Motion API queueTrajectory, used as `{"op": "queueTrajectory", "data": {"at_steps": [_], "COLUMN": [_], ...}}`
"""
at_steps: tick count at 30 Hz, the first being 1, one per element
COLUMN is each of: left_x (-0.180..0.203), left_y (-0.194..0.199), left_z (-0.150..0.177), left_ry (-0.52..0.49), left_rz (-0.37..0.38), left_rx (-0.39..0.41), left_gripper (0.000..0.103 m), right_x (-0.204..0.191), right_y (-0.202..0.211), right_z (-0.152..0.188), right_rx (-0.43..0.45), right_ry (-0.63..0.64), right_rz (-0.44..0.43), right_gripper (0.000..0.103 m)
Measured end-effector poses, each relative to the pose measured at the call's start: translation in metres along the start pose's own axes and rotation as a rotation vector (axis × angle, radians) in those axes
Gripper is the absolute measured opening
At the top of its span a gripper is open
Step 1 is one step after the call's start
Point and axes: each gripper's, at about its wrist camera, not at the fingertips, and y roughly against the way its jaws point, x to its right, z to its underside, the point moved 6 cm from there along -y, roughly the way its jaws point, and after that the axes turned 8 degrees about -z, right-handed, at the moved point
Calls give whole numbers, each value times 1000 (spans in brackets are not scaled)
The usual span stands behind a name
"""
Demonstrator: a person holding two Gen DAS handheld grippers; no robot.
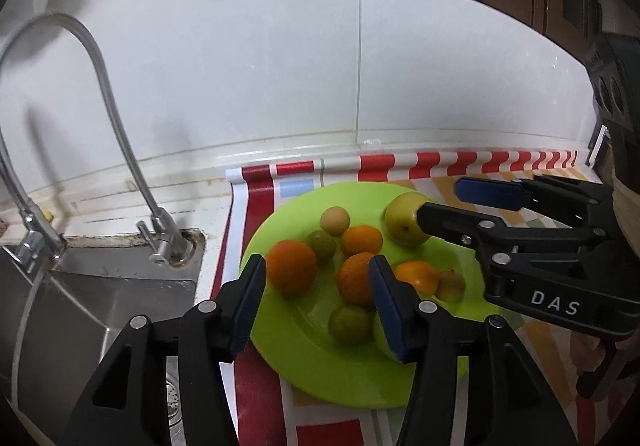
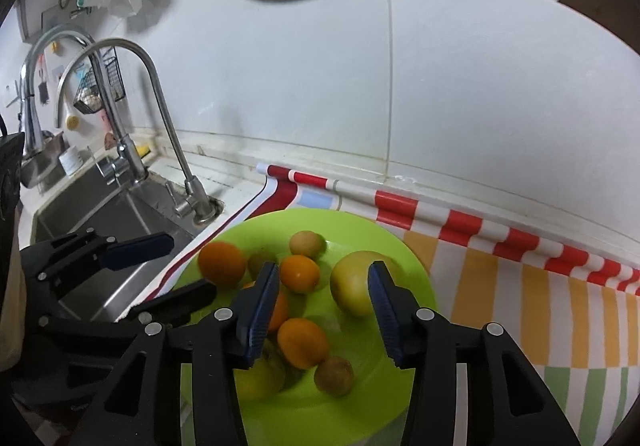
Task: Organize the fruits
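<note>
The steel sink (image 2: 108,217) is sitting left of the counter (image 2: 224,197), its tall faucet (image 2: 160,117) arching over it. A striped mat (image 2: 520,286) is lying under the green plate (image 1: 304,350), which is carrying oranges (image 1: 291,261), small green fruits (image 1: 350,324) and a big yellow fruit (image 2: 354,282). The left gripper (image 1: 318,306) is hovering spread wide over the plate's near side, crowding one orange. The right gripper (image 2: 324,314) is hanging released, possibly brushing that yellow fruit.
</note>
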Motion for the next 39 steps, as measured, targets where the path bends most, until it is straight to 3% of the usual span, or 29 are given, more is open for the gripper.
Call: {"op": "queueTrajectory", "data": {"at_steps": [8,12,17,21,25,28,31,39], "left_x": [6,6,13,20,23,26,29,44], "left_y": [51,78,113,134,156,173,189,221], "left_z": [-1,0,2,8,11,13,16,27], "left_ry": [36,52,49,40,33,34,29,21], "left_rz": [-32,-55,-78,-71,-70,-74,-76,-64], "left_rx": [55,93,136,103,115,134,149,168], "left_gripper": [61,70,81,81,82,89,91,98], "right_x": [-4,-6,-13,-21,-27,-31,-33,-35], "right_y": [54,84,123,151,179,195,211,248], "right_z": [12,18,28,36,48,57,66,90], "right_rx": [52,89,131,161,183,190,198,213], "right_ry": [3,-16,6,17,6,12,12,-37], "right_rz": [67,91,139,164,187,211,235,275], "right_gripper": [47,59,61,67,67,67,74,79]}}
